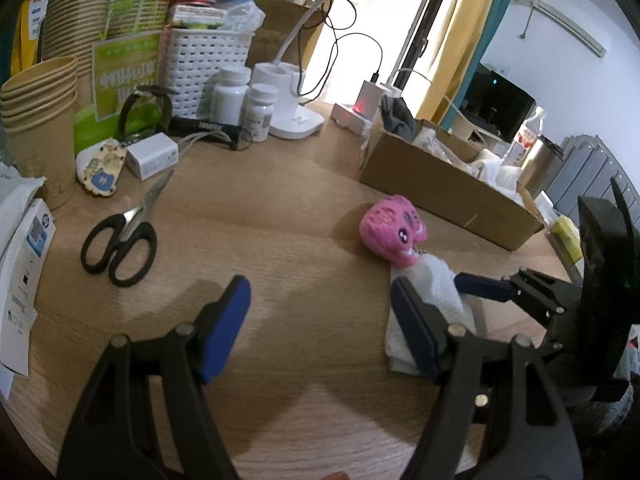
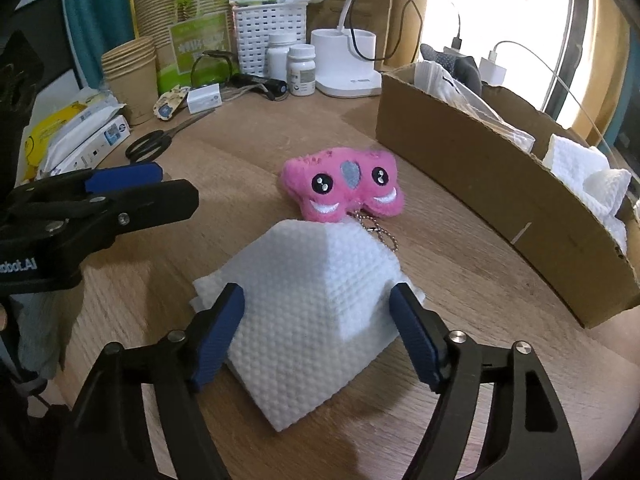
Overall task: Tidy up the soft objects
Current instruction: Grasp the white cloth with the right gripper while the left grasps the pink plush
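Observation:
A white textured cloth (image 2: pixel 316 312) lies bunched into a peak on the wooden table. My right gripper (image 2: pixel 320 332) is open, one finger on each side of the cloth's near part. A pink plush toy (image 2: pixel 344 186) with a bead chain lies just beyond the cloth; it also shows in the left wrist view (image 1: pixel 394 232). My left gripper (image 1: pixel 320 324) is open and empty over bare table, left of the cloth (image 1: pixel 434 284). The right gripper (image 1: pixel 492 286) shows at the right of the left wrist view. The left gripper (image 2: pixel 128 184) shows at the left of the right wrist view.
A long cardboard box (image 2: pixel 496 184) holding white cloths stands at the right. Black scissors (image 1: pixel 120 240), paper cups (image 1: pixel 40 120), pill bottles (image 1: pixel 232 96), a white basket (image 1: pixel 204 64), a lamp base (image 1: pixel 296 116) and chargers crowd the back and left.

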`<state>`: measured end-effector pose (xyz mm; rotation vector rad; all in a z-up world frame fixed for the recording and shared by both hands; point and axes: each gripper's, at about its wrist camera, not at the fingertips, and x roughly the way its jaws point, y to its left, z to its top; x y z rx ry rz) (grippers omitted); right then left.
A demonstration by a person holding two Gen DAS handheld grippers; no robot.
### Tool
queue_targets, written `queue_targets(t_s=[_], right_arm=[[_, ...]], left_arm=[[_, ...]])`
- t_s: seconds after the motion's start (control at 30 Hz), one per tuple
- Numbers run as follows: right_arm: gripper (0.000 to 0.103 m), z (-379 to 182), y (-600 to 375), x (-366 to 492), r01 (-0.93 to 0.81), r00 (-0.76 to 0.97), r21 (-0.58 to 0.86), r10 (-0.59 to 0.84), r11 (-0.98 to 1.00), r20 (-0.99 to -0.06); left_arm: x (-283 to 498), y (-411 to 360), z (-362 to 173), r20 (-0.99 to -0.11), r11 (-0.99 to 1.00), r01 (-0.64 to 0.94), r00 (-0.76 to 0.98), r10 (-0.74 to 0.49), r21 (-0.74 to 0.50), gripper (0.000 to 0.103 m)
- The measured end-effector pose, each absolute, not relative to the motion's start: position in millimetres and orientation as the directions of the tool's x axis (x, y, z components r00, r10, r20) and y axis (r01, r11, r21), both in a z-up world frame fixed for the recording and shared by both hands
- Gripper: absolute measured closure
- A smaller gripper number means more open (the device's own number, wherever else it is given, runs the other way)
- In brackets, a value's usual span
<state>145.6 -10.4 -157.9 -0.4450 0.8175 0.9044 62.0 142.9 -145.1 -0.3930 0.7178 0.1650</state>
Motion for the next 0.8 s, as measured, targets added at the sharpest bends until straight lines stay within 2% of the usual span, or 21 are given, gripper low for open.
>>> queue_targets(t_s=[0.07,0.2,0.3,0.5,0.8], right_arm=[[0.035,-158,-14,146,-0.831,0.355,-0.009,0.518,0.556,-0.778],[0.059,-156,-29,150,-0.821,0.367,-0.001,0.526,0.571,-0.767],[0.070,-155,-38,154,-0.815,0.371,0.006,0.528,0.580,-0.764],[0.082,-153,-60,166,-0.792,0.374,0.034,0.529,0.609,-0.761],[0.086,-153,-86,187,-0.753,0.392,0.055,0.514,0.656,-0.763]], left_arm=[[64,141,-145,-0.672,0.916,-0.280,0.740,0.014,-0.289,0.029],[70,134,-145,-0.682,0.923,-0.271,0.731,0.013,-0.273,0.029],[77,127,-144,-0.690,0.929,-0.260,0.724,0.008,-0.262,0.029],[90,114,-141,-0.706,0.948,-0.234,0.708,0.013,-0.217,0.029],[119,99,-134,-0.726,0.971,-0.202,0.686,0.044,-0.131,0.029]])
